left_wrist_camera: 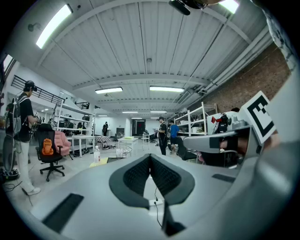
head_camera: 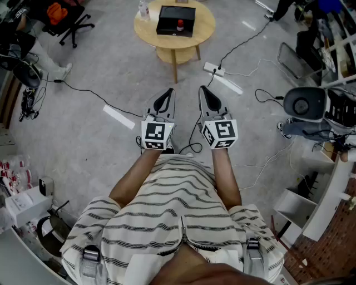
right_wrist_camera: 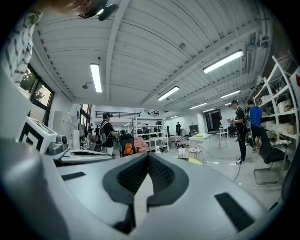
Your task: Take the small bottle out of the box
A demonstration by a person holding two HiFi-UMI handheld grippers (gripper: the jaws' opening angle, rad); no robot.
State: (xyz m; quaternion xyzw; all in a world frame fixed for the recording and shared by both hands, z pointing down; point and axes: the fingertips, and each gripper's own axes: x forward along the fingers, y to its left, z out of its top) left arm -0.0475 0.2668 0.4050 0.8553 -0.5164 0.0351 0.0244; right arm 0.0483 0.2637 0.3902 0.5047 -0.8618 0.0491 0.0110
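1. Currently the left gripper and the right gripper sit side by side at mid-frame in the head view, both level and pointing toward the top of the picture. Each gripper's own view shows its pads pressed together with nothing between them (left, right).
2. First risk: if the jaws arrive at the box while pressed together like this, they would likely push the small bottle over instead of closing around it. They need to spread before they reach it.
3. Second risk: the floor between the person and the table carries a power strip and trailing cables. A foot could catch on them while walking forward, and that would jolt both hands.
4. Third risk: a clear bottle stands on the table's upper left edge, just beside the box. A wide swing of the left gripper could knock it off.
5. Fourth risk: the small bottle looks short and sits inside the dark box, so a jaw may strike the box wall and drag the box across the table.
6. The small bottle, with its red cap, stands in the box on the round table at top centre of the head view. It is well apart from both grippers, straight ahead of them and roughly between their lines.
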